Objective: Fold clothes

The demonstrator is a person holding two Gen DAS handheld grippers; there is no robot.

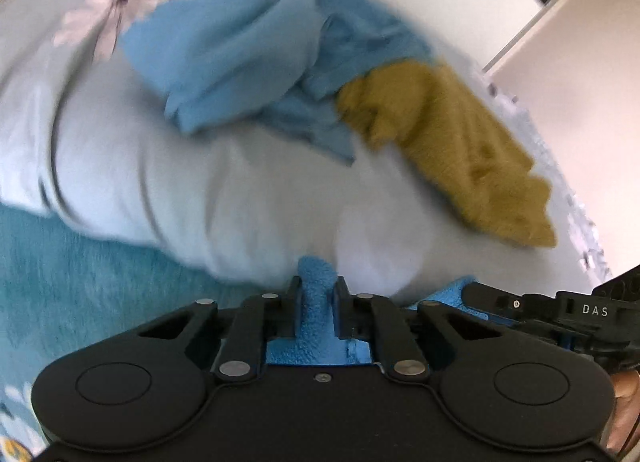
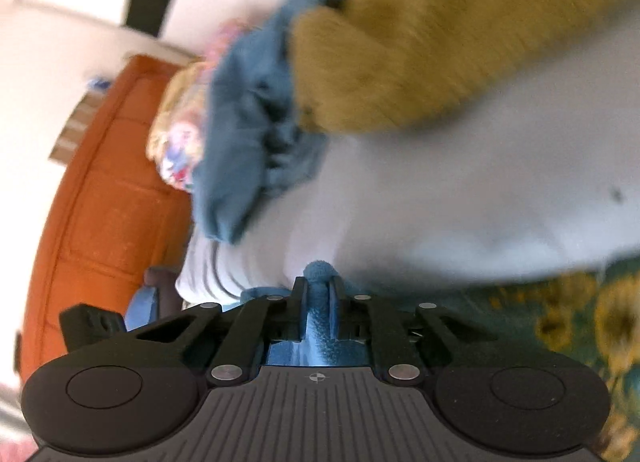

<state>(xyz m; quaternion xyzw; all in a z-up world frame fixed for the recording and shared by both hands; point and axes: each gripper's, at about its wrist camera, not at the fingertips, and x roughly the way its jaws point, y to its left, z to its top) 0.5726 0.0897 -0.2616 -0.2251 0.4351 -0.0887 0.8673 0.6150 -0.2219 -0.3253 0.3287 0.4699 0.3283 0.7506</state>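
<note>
A crumpled light-blue cloth garment [image 1: 224, 61] lies on a pale white garment [image 1: 200, 189], touching a rumpled mustard-yellow knit garment [image 1: 452, 141].

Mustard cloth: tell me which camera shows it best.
Left wrist view. There the whole mustard cloth shows, lying on the white garment beside the blue clothes. The right wrist view shows it close up, blurred and cut off by the picture's edge.

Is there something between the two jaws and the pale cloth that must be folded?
Nothing visible. The left gripper and right gripper each stand shut on a blue fold at the near edge of the pale cloth; whether that fold belongs to it is unclear.
</note>
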